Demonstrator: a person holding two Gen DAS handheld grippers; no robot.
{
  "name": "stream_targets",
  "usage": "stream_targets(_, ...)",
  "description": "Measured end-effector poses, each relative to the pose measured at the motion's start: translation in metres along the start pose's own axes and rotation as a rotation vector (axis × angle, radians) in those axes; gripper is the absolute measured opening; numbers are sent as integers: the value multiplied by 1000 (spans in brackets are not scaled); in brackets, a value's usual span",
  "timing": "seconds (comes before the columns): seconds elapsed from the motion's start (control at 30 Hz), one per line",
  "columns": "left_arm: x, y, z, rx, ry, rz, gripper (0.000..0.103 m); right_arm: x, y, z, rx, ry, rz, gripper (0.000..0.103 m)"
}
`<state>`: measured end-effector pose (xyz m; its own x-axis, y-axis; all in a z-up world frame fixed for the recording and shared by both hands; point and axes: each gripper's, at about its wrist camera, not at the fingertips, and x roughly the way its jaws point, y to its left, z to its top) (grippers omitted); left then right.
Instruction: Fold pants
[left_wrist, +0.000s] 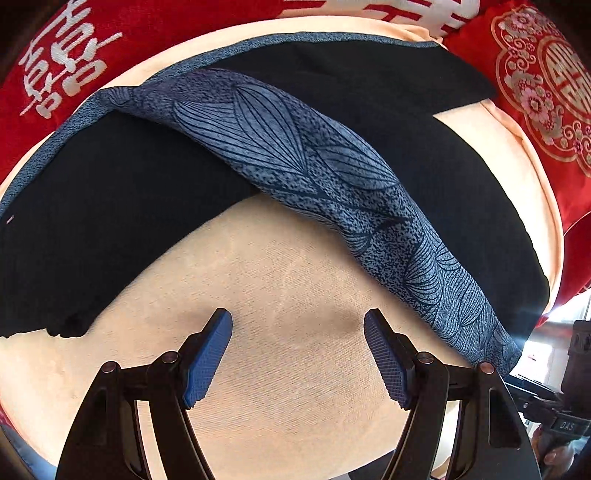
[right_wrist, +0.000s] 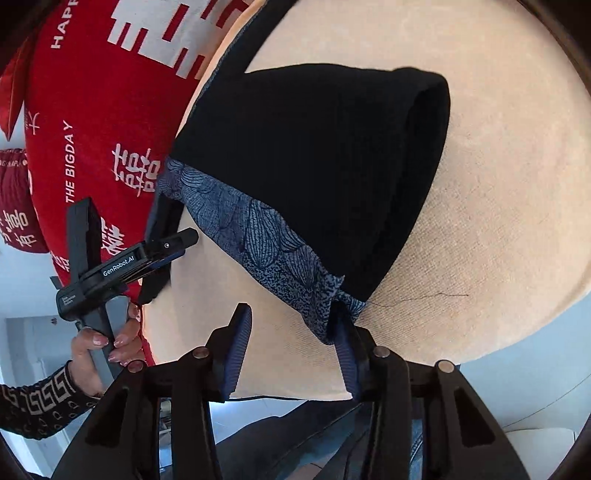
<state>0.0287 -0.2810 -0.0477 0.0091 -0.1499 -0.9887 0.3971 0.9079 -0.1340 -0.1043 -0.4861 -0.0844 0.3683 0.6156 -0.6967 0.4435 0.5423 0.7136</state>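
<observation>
Cream cushioned seat (left_wrist: 280, 266) carries the black pants (left_wrist: 122, 206), spread wide, red double-happiness pillows (left_wrist: 62, 74) behind at 10 to 2 o'clock. Blue leaf-print lining band (left_wrist: 295, 158) runs diagonally across the pants from 10 to 4 o'clock in the left view. Looks like an early fold step: garment only partly doubled, one end rolled over at 1 o'clock in the right view. Left gripper (left_wrist: 297, 332) jaws wide open, empty, over bare seat, pants just beyond at 12. Right gripper (right_wrist: 291, 339) jaws open, nothing clamped; the band's corner (right_wrist: 332, 291) touches its right finger. Next, probably: close on that corner, left takes the far edge, carry across
</observation>
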Motion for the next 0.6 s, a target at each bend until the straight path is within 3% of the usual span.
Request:
stream_targets(0.03, 1, -2, 0, 10, -3, 8, 75, 2, -1, 0, 13, 6, 2, 41)
stream_targets(0.07, 1, -4, 0, 15, -4, 14, 75, 3, 0, 1, 25, 18, -5, 16)
stream_targets(0.1, 1, -6, 0, 17, -3, 18, 75, 3, 3, 4, 28, 31, -4, 3)
stream_targets(0.3, -20, -5, 10, -33, -35, -13, 75, -49, 67, 56, -94, -74, 44, 3)
stream_targets(0.5, -56, -2, 36, -103, -129, -9, 75, -115, 143, 160, -268, -234, 63, 3)
stream_targets(0.6, -68, 8, 58, -154, -169, 0, 75, -132, 160, 219, -314, -280, 0, 3)
